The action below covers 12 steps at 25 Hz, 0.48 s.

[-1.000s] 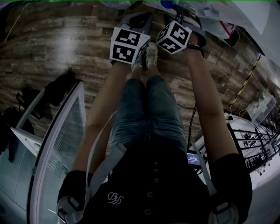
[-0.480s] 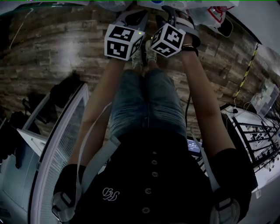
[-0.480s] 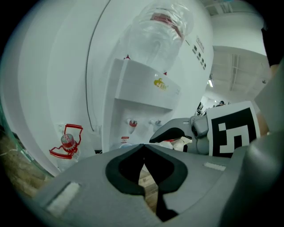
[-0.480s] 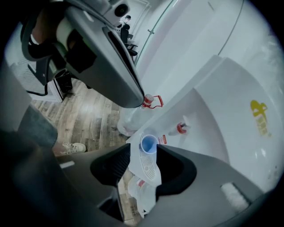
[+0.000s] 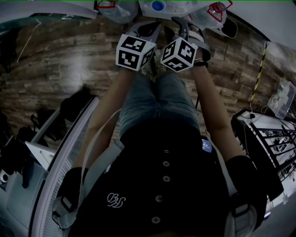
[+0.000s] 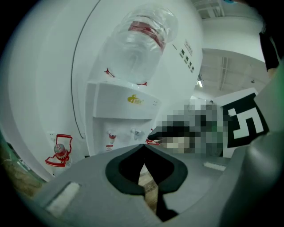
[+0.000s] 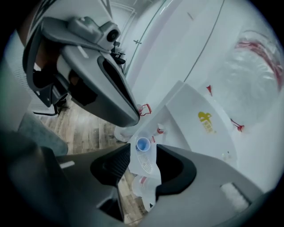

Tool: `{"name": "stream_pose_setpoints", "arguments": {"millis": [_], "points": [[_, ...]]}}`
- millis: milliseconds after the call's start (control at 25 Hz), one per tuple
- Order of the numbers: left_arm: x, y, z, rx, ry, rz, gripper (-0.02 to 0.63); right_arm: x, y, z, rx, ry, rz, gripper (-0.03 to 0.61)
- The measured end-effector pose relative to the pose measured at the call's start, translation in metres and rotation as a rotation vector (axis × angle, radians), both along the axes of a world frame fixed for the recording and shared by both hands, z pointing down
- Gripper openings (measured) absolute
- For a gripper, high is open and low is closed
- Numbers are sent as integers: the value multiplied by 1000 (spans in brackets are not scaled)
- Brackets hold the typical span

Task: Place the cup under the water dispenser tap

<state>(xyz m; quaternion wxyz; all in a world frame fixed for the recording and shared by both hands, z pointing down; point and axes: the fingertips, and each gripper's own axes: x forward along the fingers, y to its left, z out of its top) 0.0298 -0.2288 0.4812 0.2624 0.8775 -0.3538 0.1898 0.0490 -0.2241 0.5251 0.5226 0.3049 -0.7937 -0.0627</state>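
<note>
At the top edge of the head view, the dispenser (image 5: 175,8) shows more than it did a second ago. The blue cup (image 5: 158,5) was then above your right marker cube; now it lies above the gap between the two marker cubes (image 5: 134,51). The cubes are now nearly level with each other, where before the right one was higher. Your arms are stretched forward as before.

Your left hand-held gripper (image 6: 143,148) is closed, its pad tips touch and nothing is between them. Your right hand-held gripper (image 7: 143,153) is narrowly apart and holds nothing. Through its gap you see the cup on the white drip tray (image 7: 148,168), just below the taps (image 6: 112,135) and apart from both grippers. Which tap it stands under cannot be told.

On the dispenser front there is a small yellow logo (image 6: 135,100), and its letters are too small to read. The bottle (image 6: 142,40) on top has a red label (image 6: 148,29), also not readable. A red-and-white sticker (image 6: 110,146) sits below one tap. On your black shirt (image 5: 175,185) there is a white curled emblem (image 5: 115,200) that cannot be read.
</note>
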Motion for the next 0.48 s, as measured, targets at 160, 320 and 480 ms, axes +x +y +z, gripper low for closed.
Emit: {"name": "stream_pose_setpoints", "arguments": {"millis": [160, 320, 480], "points": [[7, -2, -25, 30, 6, 21, -3, 12, -5, -36, -1, -110, 105, 175], [3, 0, -48, 62, -2, 30, -3, 20, -6, -69, 13, -169, 174, 175], [-2, 2, -71, 102, 1, 34, -3, 21, -7, -98, 33, -243, 208, 173]]}}
